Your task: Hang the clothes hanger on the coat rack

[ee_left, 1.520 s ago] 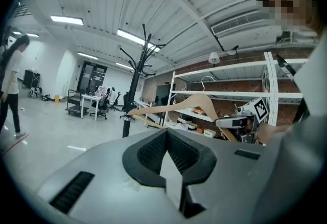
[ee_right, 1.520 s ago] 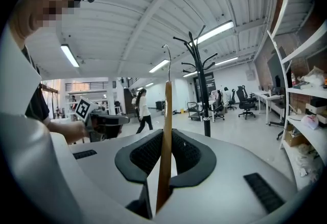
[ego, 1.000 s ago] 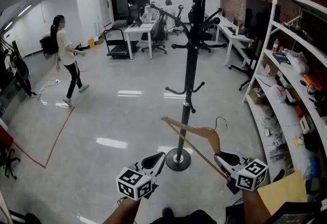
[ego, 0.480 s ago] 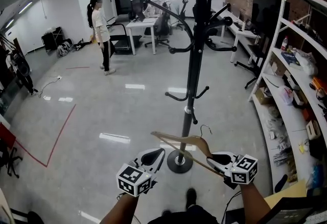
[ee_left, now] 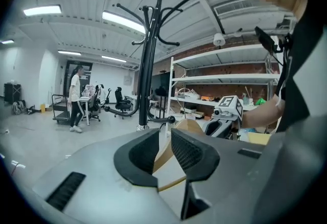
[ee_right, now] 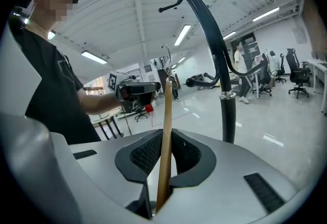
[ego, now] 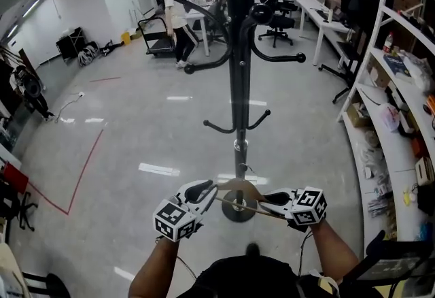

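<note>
Two grippers are flanking the clothes hanger (ego: pixel 239 184), which is riding low before the person, below every prong: the right gripper (ego: pixel 268 198) is clamping its bar edge-on, while the left gripper (ego: pixel 204 189) is standing with parted jaws round one end, pressing nothing. On that single narrow pinch the hanger is risking a swivel during the lift, which in my judgement would send its hook glancing off the pole of the coat rack (ego: pixel 236 86) instead of catching a prong.

bright ceiling strip lights (ee_left: pixel 122 22), glare patches on floor (ego: pixel 158 169), fisheye-warped edges.

Coat rack (ego: pixel 236 106) close ahead, open floor (ego: pixel 129 147) leftward
</note>
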`<state>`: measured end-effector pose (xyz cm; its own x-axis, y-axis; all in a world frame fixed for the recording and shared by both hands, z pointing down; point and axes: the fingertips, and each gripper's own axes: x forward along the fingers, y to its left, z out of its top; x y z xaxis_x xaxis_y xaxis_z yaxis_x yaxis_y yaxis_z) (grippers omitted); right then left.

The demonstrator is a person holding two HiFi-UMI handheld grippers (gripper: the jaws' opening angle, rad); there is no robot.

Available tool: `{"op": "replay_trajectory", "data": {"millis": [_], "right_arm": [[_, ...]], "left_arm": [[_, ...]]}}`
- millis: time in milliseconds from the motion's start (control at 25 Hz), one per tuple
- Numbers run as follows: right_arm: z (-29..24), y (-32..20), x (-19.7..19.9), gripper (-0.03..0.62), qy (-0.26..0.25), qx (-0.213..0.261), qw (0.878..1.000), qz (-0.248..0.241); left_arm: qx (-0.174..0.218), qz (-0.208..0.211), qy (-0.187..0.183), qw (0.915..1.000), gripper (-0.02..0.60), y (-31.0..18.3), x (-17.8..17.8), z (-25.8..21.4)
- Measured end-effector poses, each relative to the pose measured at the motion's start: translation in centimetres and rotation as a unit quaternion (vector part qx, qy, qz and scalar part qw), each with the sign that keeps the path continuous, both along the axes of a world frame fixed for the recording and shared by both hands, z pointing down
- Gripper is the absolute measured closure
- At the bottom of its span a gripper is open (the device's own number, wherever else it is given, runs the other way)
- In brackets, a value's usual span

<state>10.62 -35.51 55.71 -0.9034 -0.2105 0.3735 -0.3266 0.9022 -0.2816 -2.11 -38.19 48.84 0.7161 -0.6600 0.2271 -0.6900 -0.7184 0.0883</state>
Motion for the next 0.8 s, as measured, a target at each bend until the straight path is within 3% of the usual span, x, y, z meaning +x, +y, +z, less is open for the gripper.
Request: {"op": "replay_trajectory", "data": {"millis": [240, 400, 600, 800], "right_arm": [[1.8, -1.4, -0.8, 0.539, -0.004, -0.027, 0.999, -0.047], [2.6, -1.9, -1.0, 0.539, -0.014, -0.035, 0.997, -0.067], [3.7, -2.7, -0.5, 0.539, -0.026, -0.048, 0.996, -0.064], [4.4, -3.8, -0.5, 0.539, -0.019, -0.055, 0.996, -0.064]], "left_arm": [[-0.025, 0.012, -0.035, 0.9990, 0.512, -1.7, 0.9, 2.9], [-0.035, 0.042, -0.055, 0.9970, 0.512, -2.4, 1.4, 4.4], [-0.059, 0.082, -0.068, 0.9925, 0.508, -2.7, 3.0, 6.4], [-0.075, 0.082, -0.076, 0.9909, 0.508, -4.1, 2.7, 7.6]]}}
